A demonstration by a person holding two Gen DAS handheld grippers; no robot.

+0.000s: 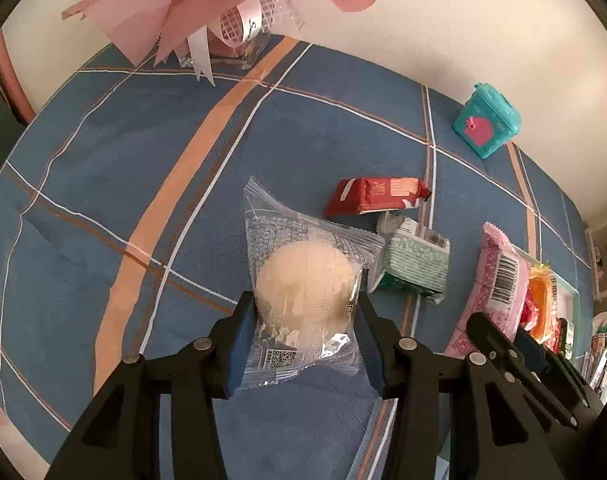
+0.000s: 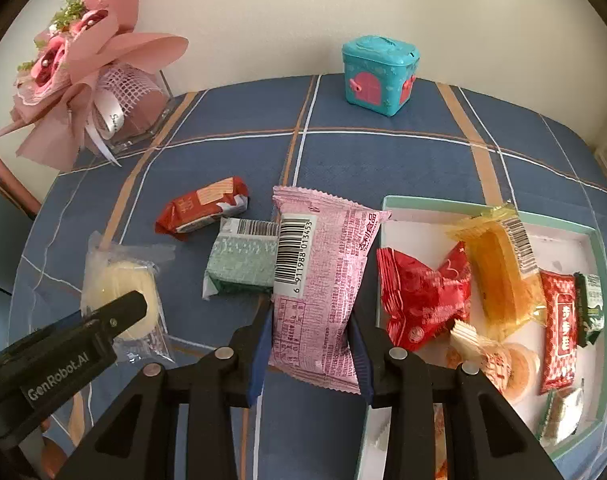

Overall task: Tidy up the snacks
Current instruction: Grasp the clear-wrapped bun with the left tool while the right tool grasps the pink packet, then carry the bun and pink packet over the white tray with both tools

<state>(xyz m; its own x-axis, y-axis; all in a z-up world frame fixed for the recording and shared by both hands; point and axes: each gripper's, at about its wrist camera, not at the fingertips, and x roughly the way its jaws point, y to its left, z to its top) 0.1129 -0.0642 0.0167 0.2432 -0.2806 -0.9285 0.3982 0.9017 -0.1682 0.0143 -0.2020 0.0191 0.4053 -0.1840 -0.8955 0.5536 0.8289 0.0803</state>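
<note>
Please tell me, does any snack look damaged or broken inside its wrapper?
Yes. The round pale cake in the clear wrapper, gripped by the left gripper, has loose crumbs at the bottom of its bag, so it seems partly crumbled. The pink packet in the right gripper looks only pinched at its sides.

A plain cream-white wall runs behind a table covered by a blue woven cloth crossed with orange bands and thin white lines. At the back left, against the wall, a pink paper-wrapped bouquet stands in a clear glass holder. A small teal plastic box with a pink door sits near the wall. The light is soft and even.
</note>
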